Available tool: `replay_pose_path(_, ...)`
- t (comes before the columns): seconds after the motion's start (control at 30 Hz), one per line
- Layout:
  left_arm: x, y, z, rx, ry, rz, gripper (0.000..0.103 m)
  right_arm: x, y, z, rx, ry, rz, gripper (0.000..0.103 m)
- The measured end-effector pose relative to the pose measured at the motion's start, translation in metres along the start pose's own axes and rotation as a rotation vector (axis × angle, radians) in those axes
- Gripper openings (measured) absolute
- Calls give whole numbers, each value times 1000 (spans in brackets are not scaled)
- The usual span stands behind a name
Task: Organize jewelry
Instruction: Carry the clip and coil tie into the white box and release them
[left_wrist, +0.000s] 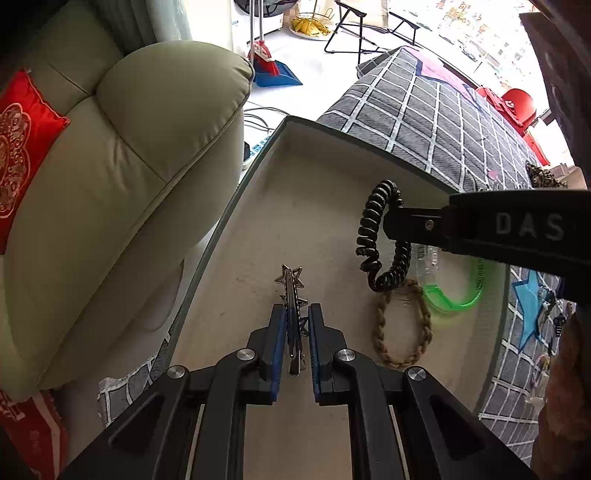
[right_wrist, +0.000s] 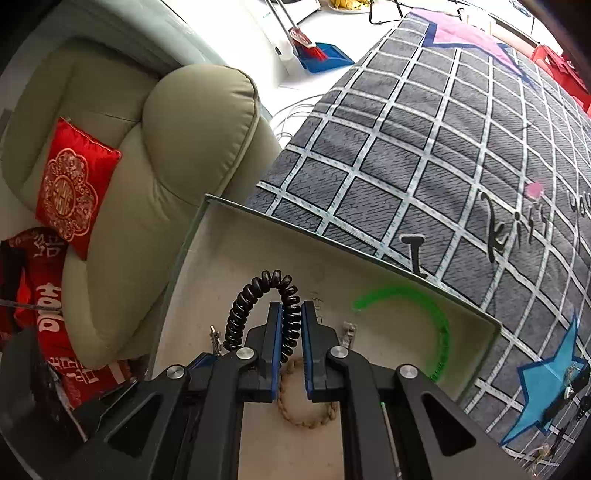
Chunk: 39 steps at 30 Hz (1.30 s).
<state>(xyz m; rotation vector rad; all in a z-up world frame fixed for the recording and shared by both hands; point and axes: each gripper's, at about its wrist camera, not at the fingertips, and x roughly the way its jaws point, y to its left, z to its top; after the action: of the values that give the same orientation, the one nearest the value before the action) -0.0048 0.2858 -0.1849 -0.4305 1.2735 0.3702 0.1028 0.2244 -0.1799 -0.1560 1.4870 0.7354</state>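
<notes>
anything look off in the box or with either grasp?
Nothing damaged or spilled. The left claw holds the star hair clip and the right claw holds the black coil hair tie, both over the box. The braided tie and green ring lie flat inside.

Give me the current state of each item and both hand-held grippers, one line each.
Left hand-held gripper: shut on the star hair clip.
Star hair clip: held over the tray.
Right hand-held gripper: shut on the black coil hair tie.
Black coil hair tie: held, hanging in a loop above the tray.
Braided band: lying flat in the tray.
Green bracelet: lying in the tray.
Tray: open, no lid.
</notes>
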Motion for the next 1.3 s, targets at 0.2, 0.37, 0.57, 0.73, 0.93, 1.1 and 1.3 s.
replay_pose_path(0.2,2,-2,-1,4,-5,20,14,11,-7,2,28,33,10,11)
replay_pose_path(0.37,2,-5,0,28,-2,40,14,14,-13,3,47,45,23,12)
replay_pose_path(0.57,1,-7,-4,32,9,66,14,-7,-20,2,42,11,37,12)
replay_pose_path(0.73,-1,-11,-9,41,17,85,14,-34,-27,-4,45,-39,36,12)
replay_pose_path(0.93,-14,-13,-15,47,-40,125,102,-58,-49,-23,100,-71,29,12)
replay_pose_path(1.1,-21,-21,-15,63,-37,122,102,-70,-64,-43,147,-79,16,12)
replay_pose_path(1.3,-47,-26,-14,60,-96,94,102,-88,-77,-71,177,-92,-16,35)
